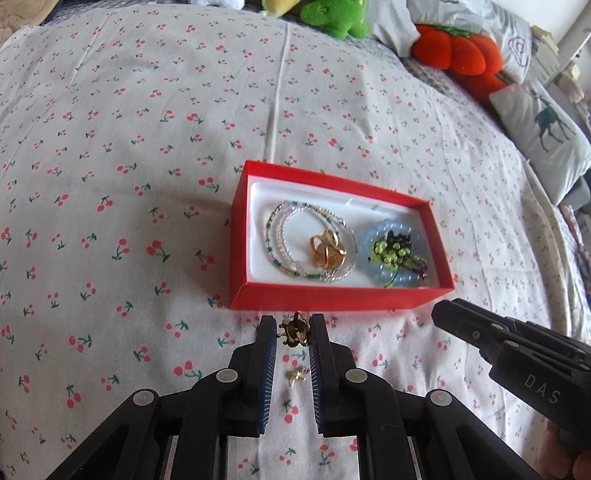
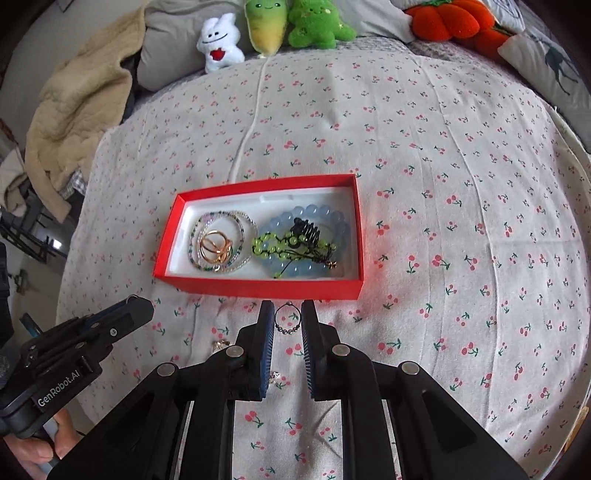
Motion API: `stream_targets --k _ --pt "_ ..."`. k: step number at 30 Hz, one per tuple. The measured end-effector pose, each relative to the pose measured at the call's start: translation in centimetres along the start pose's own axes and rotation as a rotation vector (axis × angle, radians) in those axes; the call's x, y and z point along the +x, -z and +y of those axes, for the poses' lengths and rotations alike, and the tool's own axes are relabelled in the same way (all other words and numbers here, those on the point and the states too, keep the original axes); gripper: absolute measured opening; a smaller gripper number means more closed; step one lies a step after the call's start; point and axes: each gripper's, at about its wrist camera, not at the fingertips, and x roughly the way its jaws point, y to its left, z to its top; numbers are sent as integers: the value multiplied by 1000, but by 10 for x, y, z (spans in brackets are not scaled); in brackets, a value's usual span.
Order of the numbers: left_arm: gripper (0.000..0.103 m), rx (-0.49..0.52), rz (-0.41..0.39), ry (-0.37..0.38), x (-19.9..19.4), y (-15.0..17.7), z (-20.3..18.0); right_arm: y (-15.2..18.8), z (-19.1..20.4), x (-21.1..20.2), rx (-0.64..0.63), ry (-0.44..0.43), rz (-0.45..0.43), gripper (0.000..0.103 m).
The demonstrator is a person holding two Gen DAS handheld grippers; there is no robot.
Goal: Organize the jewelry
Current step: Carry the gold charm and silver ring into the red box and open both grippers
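Observation:
A red box with a white lining lies on the cherry-print bedspread. In it lie a thin beaded necklace, gold rings, a blue bead bracelet and a green bead bracelet. My left gripper is shut on a bronze ornate ring just in front of the box. My right gripper is shut on a thin dark beaded ring. A small gold piece lies on the bedspread below.
Plush toys, green, white and orange, line the far edge. A deer-print pillow lies at the right. A beige blanket hangs at the left. A tiny silver piece lies on the bedspread.

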Motion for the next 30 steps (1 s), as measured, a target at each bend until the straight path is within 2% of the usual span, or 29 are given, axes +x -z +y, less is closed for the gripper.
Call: stream_targets --k 12,21,30 --pt "12 -31 -80 46 29 -37 -6 -34 -9 23 77 -48 -71 16" --pt "12 -62 -63 52 55 -52 -1 -53 -4 43 54 -78 -97 16" --pt "12 -56 -40 43 69 -57 0 -59 -4 54 45 -83 -84 16"
